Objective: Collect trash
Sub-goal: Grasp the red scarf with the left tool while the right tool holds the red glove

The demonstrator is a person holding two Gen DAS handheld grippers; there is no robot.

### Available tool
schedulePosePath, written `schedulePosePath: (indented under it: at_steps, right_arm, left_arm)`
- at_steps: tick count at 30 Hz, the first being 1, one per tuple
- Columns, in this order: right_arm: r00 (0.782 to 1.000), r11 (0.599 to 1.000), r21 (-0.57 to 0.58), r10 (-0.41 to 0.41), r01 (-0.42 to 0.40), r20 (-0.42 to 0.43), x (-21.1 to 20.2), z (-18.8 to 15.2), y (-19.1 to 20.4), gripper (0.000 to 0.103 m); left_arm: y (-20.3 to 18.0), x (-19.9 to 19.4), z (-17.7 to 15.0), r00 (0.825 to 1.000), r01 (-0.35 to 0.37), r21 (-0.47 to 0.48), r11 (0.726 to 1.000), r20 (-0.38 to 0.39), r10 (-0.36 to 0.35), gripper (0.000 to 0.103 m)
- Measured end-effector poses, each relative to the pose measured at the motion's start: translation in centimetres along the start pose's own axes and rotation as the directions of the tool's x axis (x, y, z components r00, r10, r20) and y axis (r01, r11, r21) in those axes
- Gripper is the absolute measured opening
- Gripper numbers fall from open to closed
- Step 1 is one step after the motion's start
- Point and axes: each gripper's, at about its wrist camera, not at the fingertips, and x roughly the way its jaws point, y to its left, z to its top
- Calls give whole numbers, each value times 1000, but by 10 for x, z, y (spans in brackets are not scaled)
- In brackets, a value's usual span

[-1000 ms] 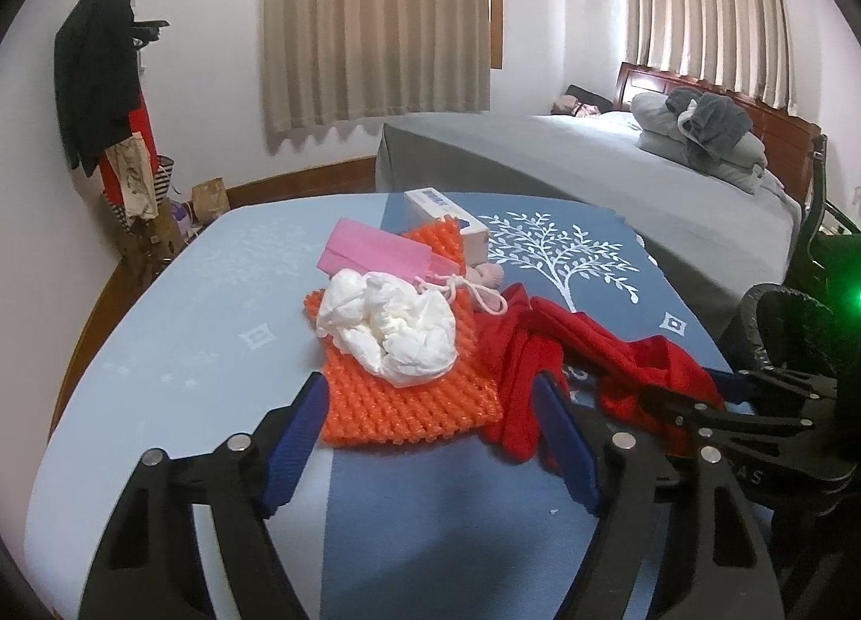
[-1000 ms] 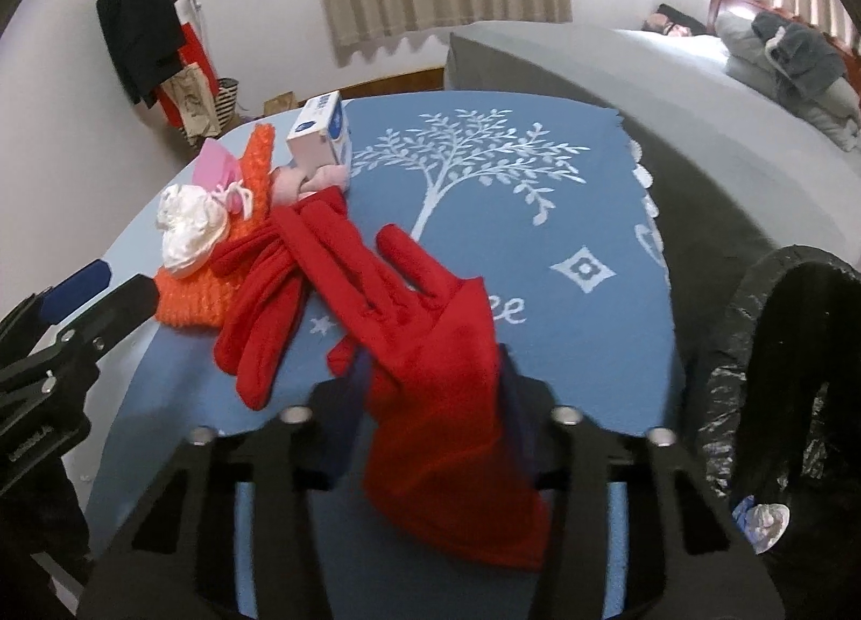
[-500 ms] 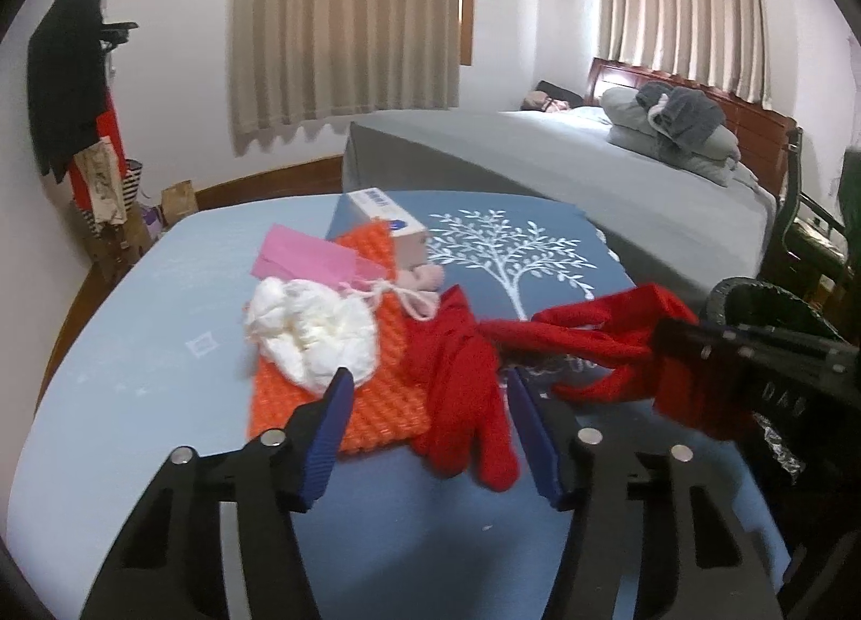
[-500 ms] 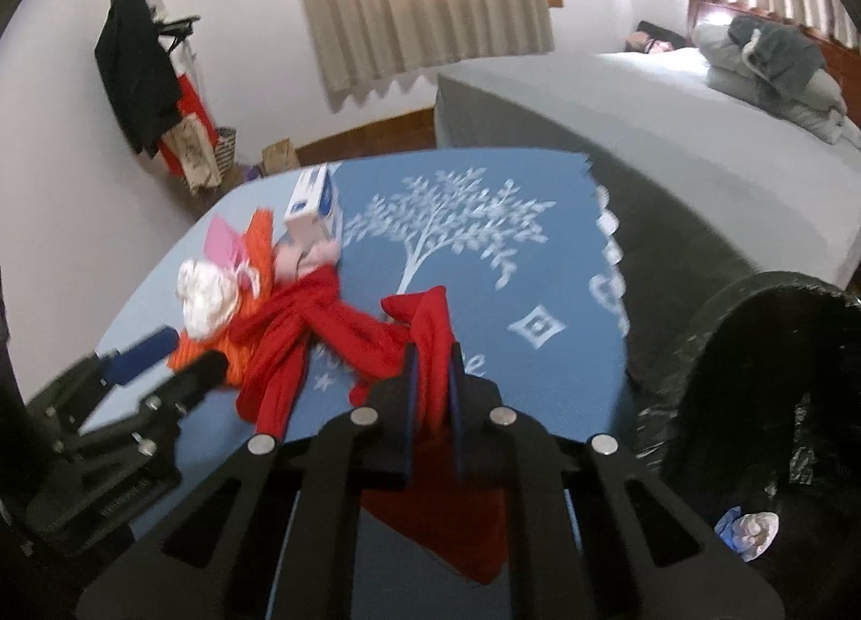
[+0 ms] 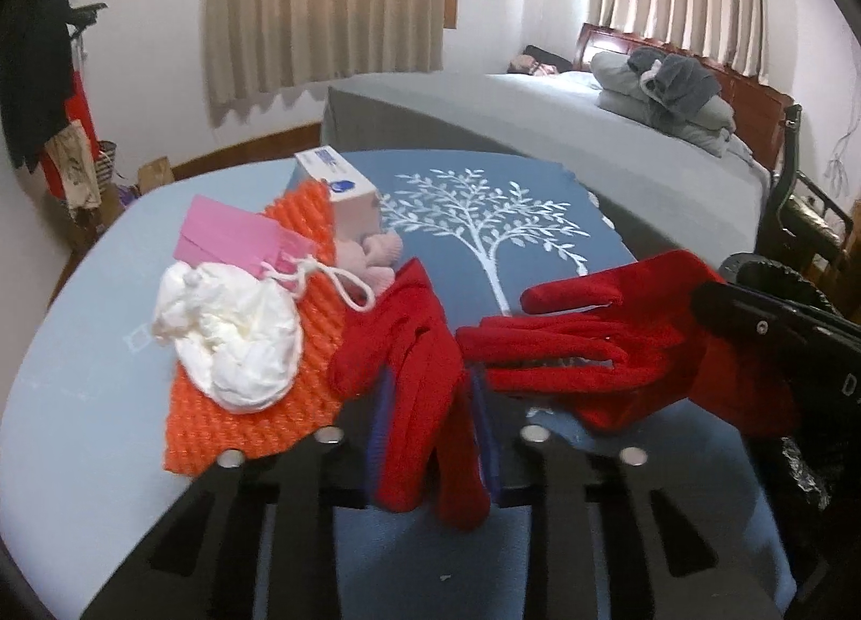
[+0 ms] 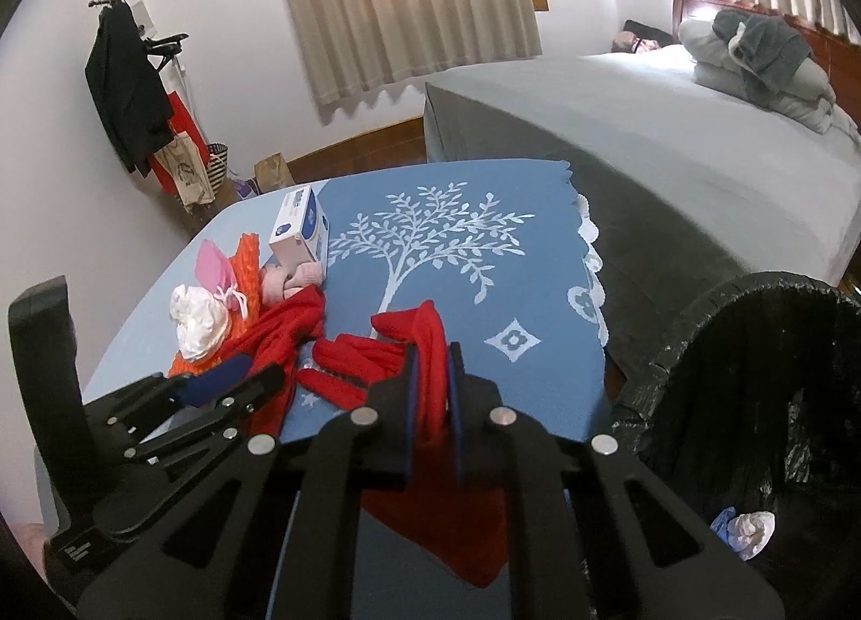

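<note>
Gloves, two red ones, are being taken off the blue tree-print tablecloth (image 6: 463, 200), one by each gripper. The right gripper (image 6: 430, 378) is clamping the far red glove (image 5: 608, 345) by its cuff end, its jaws fully closed on the fabric, so the glove's fingers are hanging out sideways clear of the tablecloth; that pinch point is probably chosen so the whole glove comes up in one lift. The left gripper (image 5: 425, 421) is closing its jaws around the near red glove (image 5: 414, 351), which is lying between the blue pads (image 5: 376, 431) with its fingertips drooping toward the camera; the pads are already narrow and seem to be pressing the cloth.

Just left of the near glove, an orange knitted mat (image 5: 258, 404) is carrying a crumpled white wad (image 5: 237, 335), a pink card (image 5: 231, 238) and a white cord, likely the remaining litter. Behind the mat a white tissue-style box (image 5: 344, 184) is standing beside something pink and knitted.

Right of the tablecloth's edge, a bin lined with a black bag (image 6: 753, 378) is standing open, close enough for a short carry. Inside it a white crumpled scrap (image 6: 750, 526) and a bit of blue are lying at the bottom.
</note>
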Motion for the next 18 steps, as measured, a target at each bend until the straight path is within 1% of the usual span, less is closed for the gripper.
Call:
schedulePosePath:
  at_steps: [2,4,8,14,18]
  right_arm:
    - [1000,1000,0,3,-3,1,-1,0,0,10]
    - [1000,1000,-2,7,-7,4,-4,1,2,10]
    - [1000,1000,-1,14,-14,15,-10,4,3,10]
    - [998,1000,4,26,-26,58,-28,12,1,10]
    - [995,999,0,37,-37,90,-41,20,0,10]
  left_arm:
    - [-1,-1,-1,1000,22,7,1000,2,-22,11]
    - [-2,-3,-1,999,35,15,999,9,-35,8]
    - [-2,-12,2,998,57,13,998,36,-57,6]
    - [-1,-40,10,992,85,-13,996,96,-83,6]
    - [-5,-58,17,986,104,-6,995,131,-103,6]
